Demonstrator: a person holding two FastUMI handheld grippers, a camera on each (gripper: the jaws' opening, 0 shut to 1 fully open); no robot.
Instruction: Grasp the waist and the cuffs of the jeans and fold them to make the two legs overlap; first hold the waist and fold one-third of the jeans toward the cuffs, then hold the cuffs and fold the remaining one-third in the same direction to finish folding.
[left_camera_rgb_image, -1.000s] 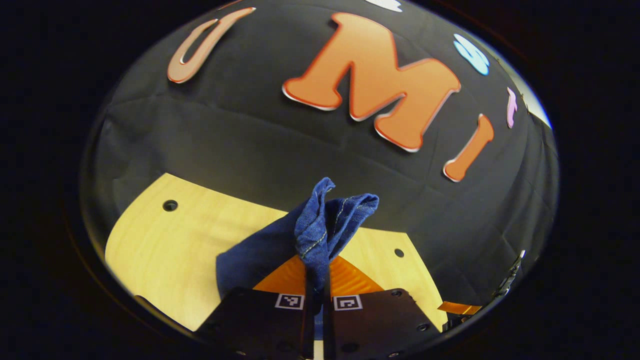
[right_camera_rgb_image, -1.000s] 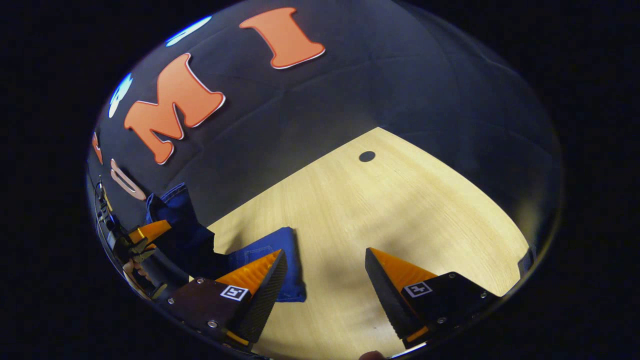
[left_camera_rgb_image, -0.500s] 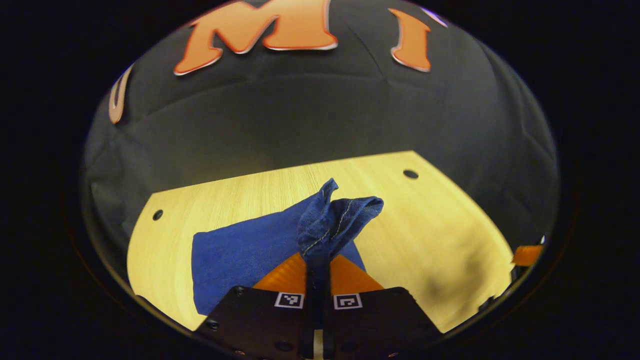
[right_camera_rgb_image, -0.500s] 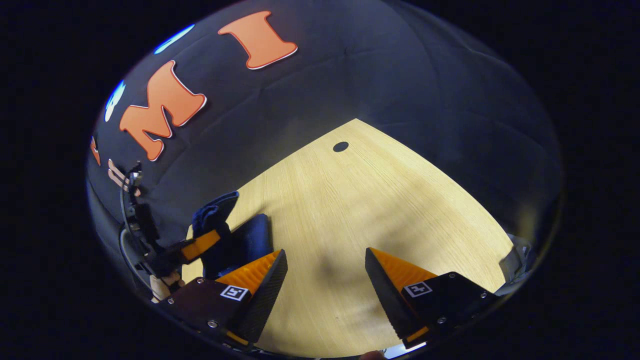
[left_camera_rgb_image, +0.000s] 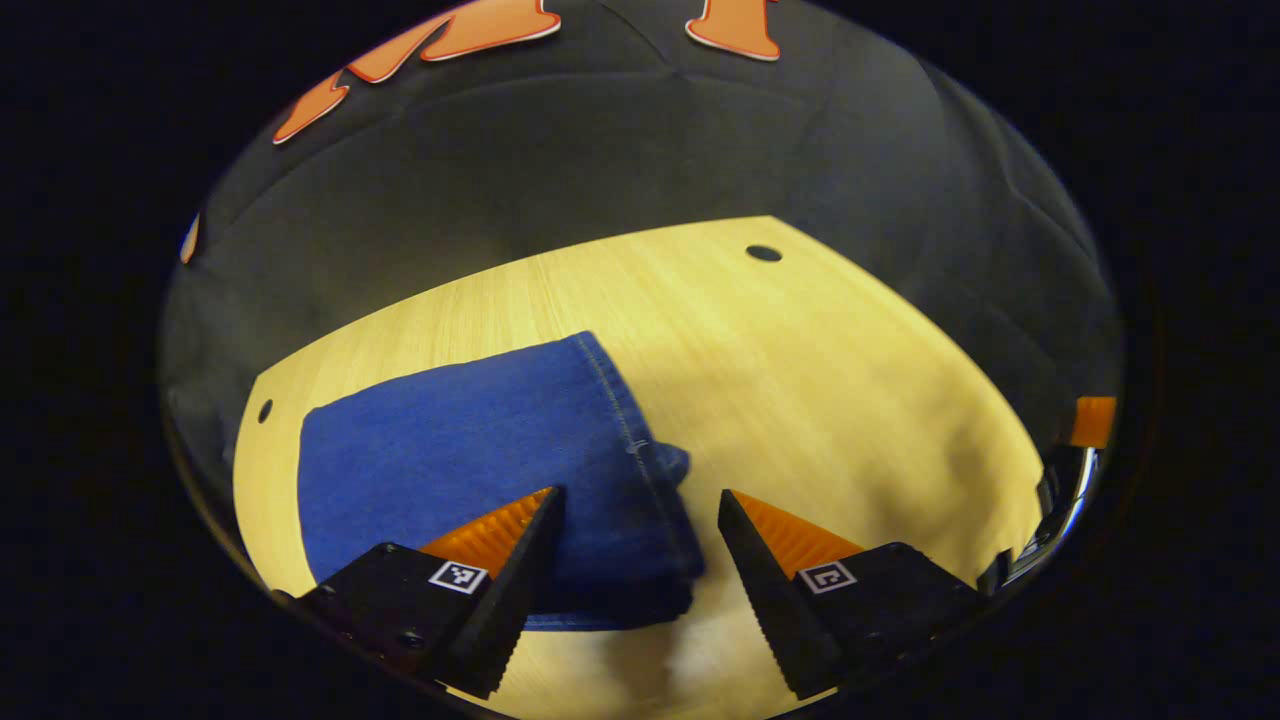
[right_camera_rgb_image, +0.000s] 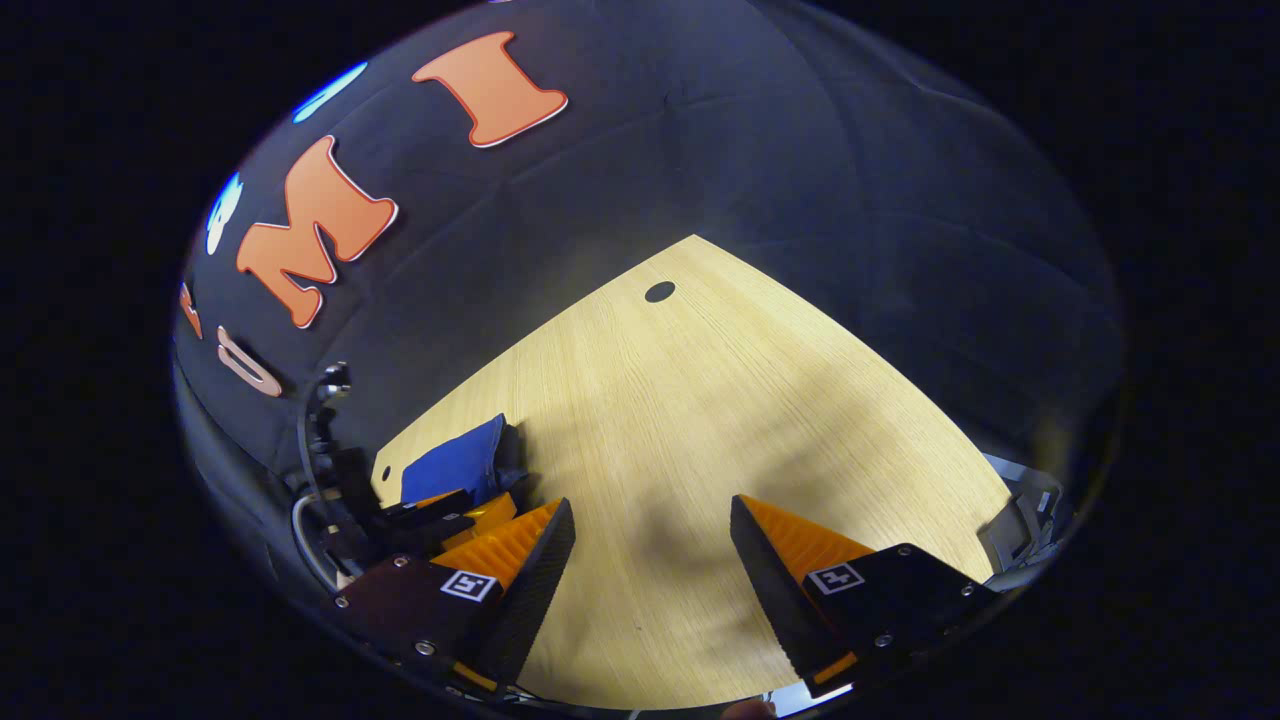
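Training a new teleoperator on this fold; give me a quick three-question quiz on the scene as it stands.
1. True or false: the left gripper is clamped on the jeans.
2. How do the right gripper's jaws stand: A open, B shut on denim, C shut on nothing?
3. What do the jeans lie on?

Key: 1 false, its jaws stand apart above the folded stack. 2 A. 3 The wooden table.

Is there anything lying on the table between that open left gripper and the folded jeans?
Nothing visible: the left gripper hangs open right over the folded jeans, with bare table beside them.
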